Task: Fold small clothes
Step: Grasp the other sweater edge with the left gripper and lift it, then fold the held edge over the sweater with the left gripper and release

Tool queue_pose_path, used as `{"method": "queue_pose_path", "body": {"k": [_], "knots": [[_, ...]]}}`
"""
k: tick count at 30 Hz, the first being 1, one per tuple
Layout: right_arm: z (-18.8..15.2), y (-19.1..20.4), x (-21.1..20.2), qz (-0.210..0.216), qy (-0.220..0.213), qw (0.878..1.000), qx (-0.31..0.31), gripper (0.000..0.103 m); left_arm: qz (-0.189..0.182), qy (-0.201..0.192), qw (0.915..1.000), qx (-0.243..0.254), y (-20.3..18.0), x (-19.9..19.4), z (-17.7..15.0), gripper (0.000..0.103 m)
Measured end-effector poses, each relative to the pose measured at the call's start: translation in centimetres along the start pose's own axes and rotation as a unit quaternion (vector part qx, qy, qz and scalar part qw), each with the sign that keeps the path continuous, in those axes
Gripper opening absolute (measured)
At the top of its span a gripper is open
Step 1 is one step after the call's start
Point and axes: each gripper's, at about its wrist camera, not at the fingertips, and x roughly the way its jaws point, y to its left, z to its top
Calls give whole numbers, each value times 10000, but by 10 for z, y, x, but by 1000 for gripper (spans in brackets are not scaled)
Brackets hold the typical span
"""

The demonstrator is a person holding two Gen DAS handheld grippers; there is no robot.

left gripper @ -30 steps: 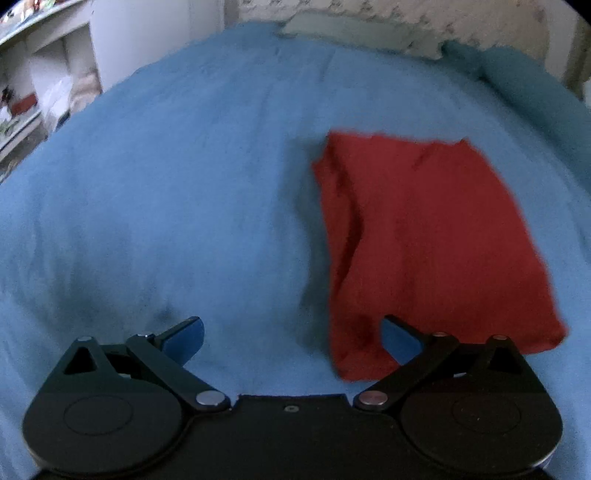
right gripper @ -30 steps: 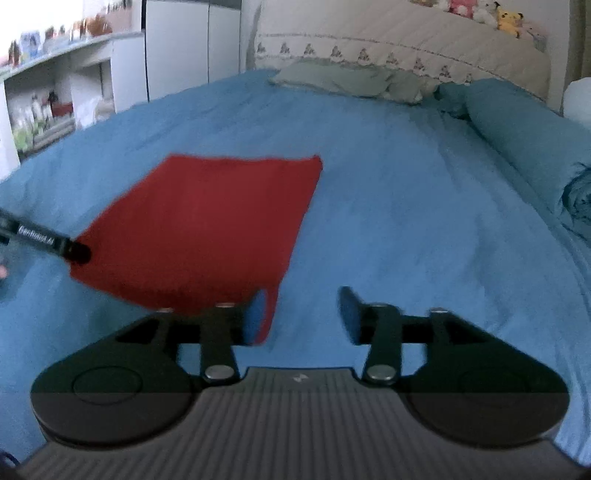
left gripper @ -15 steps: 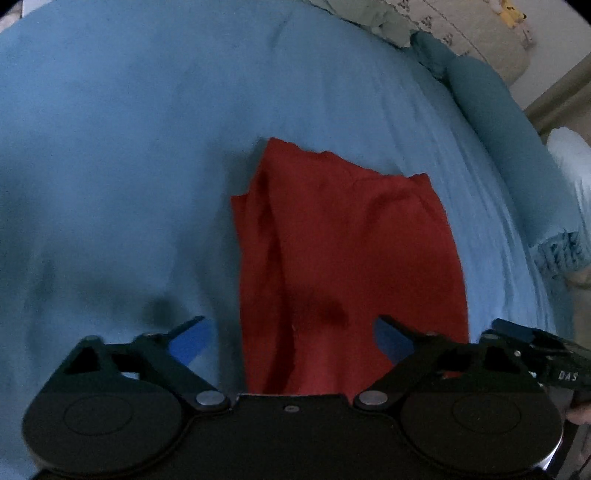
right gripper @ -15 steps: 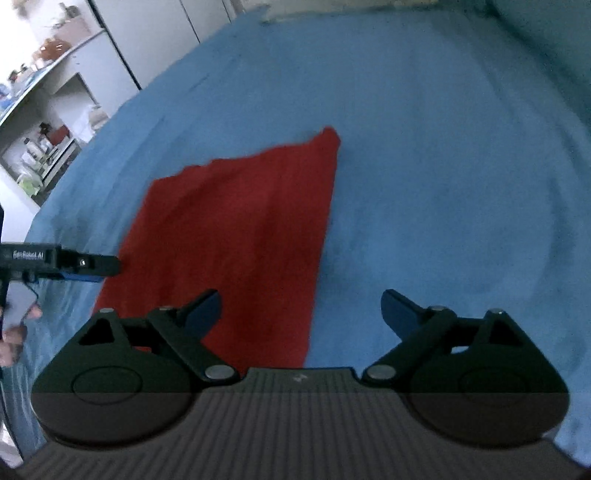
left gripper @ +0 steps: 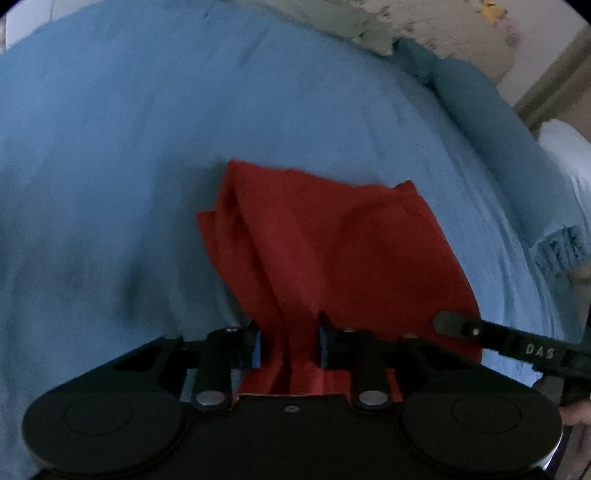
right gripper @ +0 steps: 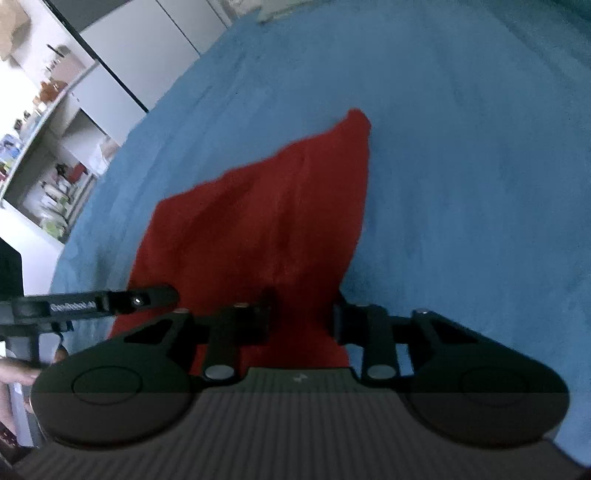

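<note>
A red cloth (left gripper: 332, 251) lies on the blue bedspread (left gripper: 110, 147). My left gripper (left gripper: 290, 345) has its jaws around the cloth's near left corner, where the fabric bunches into folds between the pads; a gap remains. My right gripper (right gripper: 303, 317) has its jaws around the near right corner of the red cloth (right gripper: 266, 221), likewise partly closed with cloth between. The right gripper's finger (left gripper: 498, 338) shows in the left wrist view, and the left gripper's finger (right gripper: 110, 301) shows in the right wrist view.
A rolled blue blanket (left gripper: 498, 122) and pillows (left gripper: 369, 33) lie at the head of the bed. White shelves with small items (right gripper: 44, 147) and a cabinet (right gripper: 147, 48) stand left of the bed.
Both grippers moved down onto the cloth's near edge. Their jaws went from wide open to narrowed around the near corners, and the fabric bunched up between them.
</note>
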Motion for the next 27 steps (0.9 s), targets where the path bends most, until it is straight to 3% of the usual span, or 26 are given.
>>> {"method": "queue_pose_path", "body": {"k": [6, 11, 15, 19, 24, 26, 27], "knots": [[-6, 2, -71, 260, -425, 9986, -165, 38, -135, -346, 9982, 467, -61, -48, -24, 29], [-30, -22, -146, 226, -538, 9980, -235, 38, -317, -331, 9961, 755, -111, -67, -66, 30], [-65, -54, -185, 109, -542, 9984, -99, 38, -284, -260, 9952, 896, -137, -55, -108, 30], [-104, -90, -178, -109, -332, 9993, 144, 39, 129, -108, 9940, 1081, -147, -26, -140, 33], [-143, -115, -168, -322, -557, 9975, 275, 51, 565, -395, 9903, 1203, -148, -26, -159, 67], [-147, -113, -174, -396, -705, 9961, 345, 66, 814, -637, 9861, 1300, -147, -36, -159, 76], [-149, -110, -179, -451, -856, 9949, 279, 68, 936, -816, 9828, 1370, -146, -42, -161, 82]]}}
